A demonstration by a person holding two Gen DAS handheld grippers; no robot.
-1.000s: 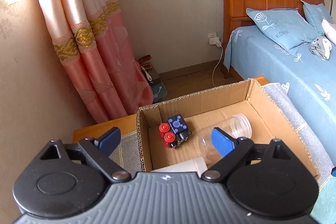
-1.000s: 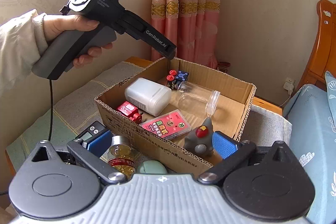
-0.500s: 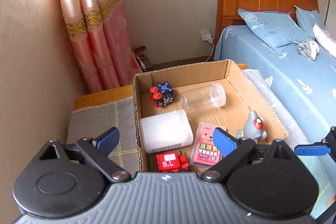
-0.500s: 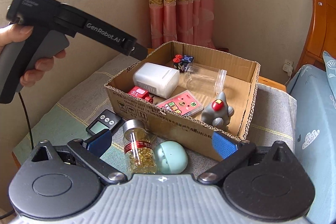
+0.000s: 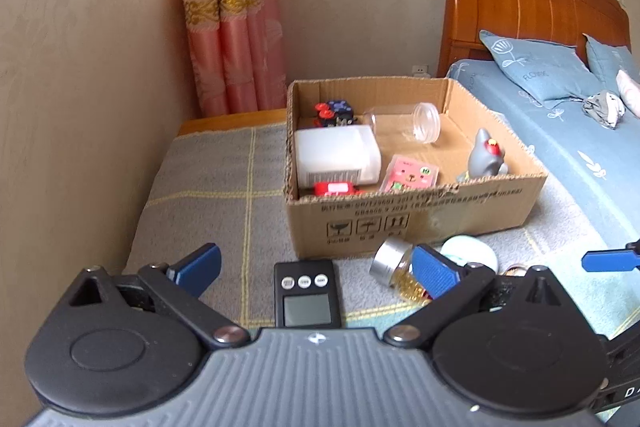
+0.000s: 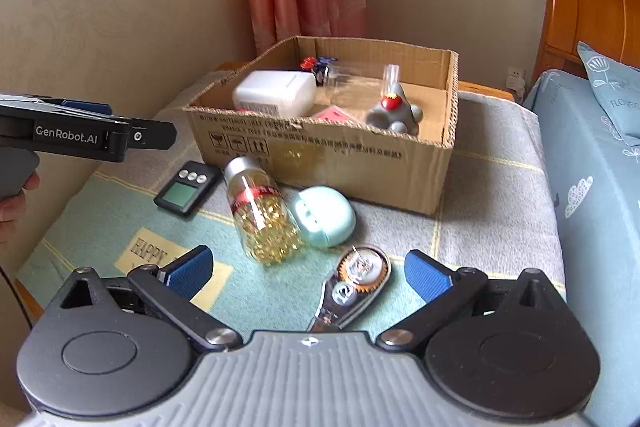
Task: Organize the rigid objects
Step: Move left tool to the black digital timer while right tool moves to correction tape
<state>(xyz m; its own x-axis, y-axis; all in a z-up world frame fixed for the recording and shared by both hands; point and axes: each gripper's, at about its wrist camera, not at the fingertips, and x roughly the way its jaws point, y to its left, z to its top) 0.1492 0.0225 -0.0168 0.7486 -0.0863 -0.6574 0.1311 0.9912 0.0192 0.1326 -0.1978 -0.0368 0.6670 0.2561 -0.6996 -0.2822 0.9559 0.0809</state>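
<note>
A low wooden table covered by a grey and pale green checked cloth (image 6: 496, 187) stands in a bedroom corner, beside a beige patterned wall (image 5: 80, 67) and pink curtains with gold trim (image 5: 232, 39). To the right is a bed with a carved orange-brown wooden headboard (image 5: 520, 7) and blue floral bedding (image 5: 560, 131). An open brown cardboard box (image 6: 360, 163) sits on the cloth, holding a white plastic container (image 6: 276, 93), a clear plastic jar on its side (image 5: 404, 117), a grey shark-like toy figure (image 6: 394, 111), a pink card pack (image 5: 412, 175), a small red block (image 5: 334, 188) and a dark cube with red knobs (image 5: 334, 113). In front of the box, on the cloth, lie a black pocket digital scale (image 6: 188, 189), a clear bottle of golden capsules with a silver cap (image 6: 262, 211), a mint green egg-shaped case (image 6: 324, 215) and a correction tape dispenser (image 6: 356, 283). The left gripper (image 5: 316, 267) hovers above the scale with its blue pads spread wide, holding nothing. The right gripper (image 6: 308, 269) is likewise wide apart and empty, above the tape dispenser.
</note>
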